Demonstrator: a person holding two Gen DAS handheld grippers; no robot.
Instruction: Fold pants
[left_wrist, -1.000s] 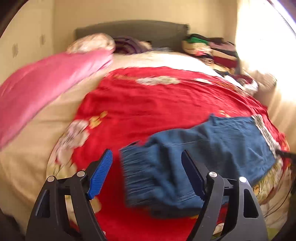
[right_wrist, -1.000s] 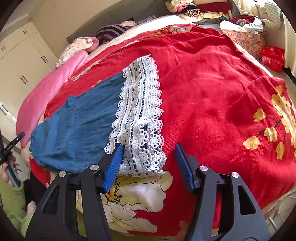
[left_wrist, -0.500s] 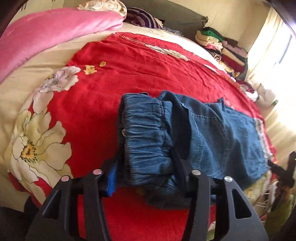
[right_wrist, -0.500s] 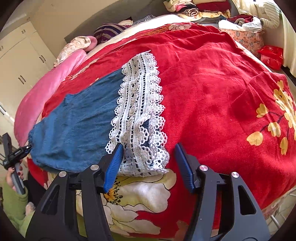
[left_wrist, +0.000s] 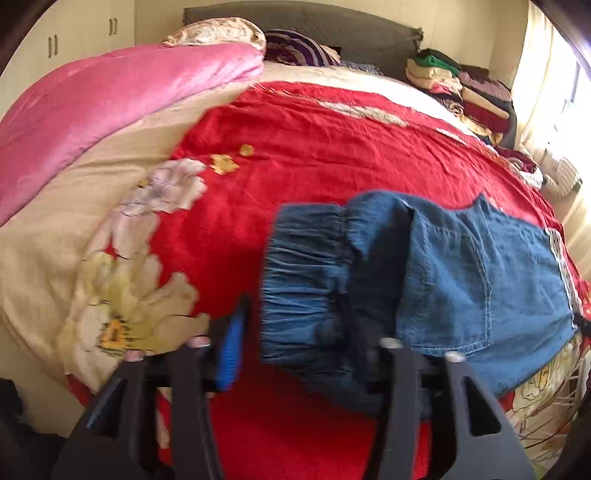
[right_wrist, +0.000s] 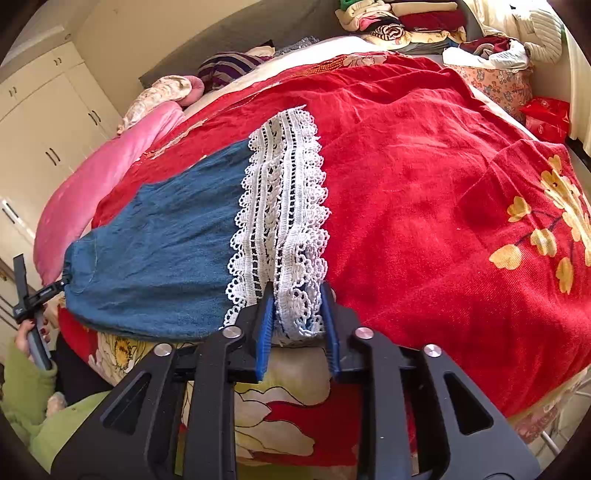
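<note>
in the left wrist view, the pants (left_wrist: 443, 273), blue denim, lie across the red bedspread (left_wrist: 332, 155) near the bed's near edge. their gathered elastic waistband (left_wrist: 306, 280) sits between the fingers of the left gripper (left_wrist: 306, 339). the blue pad of one finger (left_wrist: 231, 354) stands clear of the cloth, with a gap of red bedspread showing between pad and waistband; the other finger is dark against the denim and partly covered by it, so contact on that side cannot be told. the jaws are opening, fairly wide, with the waistband between them. a pink quilt (left_wrist: 110, 103) lies along the far left side of the bed, and a stack of folded clothes (left_wrist: 465, 88) sits by the headboard. this view is somewhat blurred.

in the right wrist view, the pants (right_wrist: 159, 251) stretch from the near edge of the bed off to the left, and their white lace hem (right_wrist: 280, 206) runs away from the camera over the red bedspread (right_wrist: 424, 184). the right gripper (right_wrist: 297, 317) has its jaws narrow and closing, with the near end of the lace hem bunched between the two blue pads, which touch it on both sides. at the far left the left gripper (right_wrist: 44, 291) reaches the waist end of the pants, held by a hand (right_wrist: 33, 328) in a green sleeve (right_wrist: 26, 387). white cupboards (right_wrist: 48, 122) stand beyond the bed.
</note>
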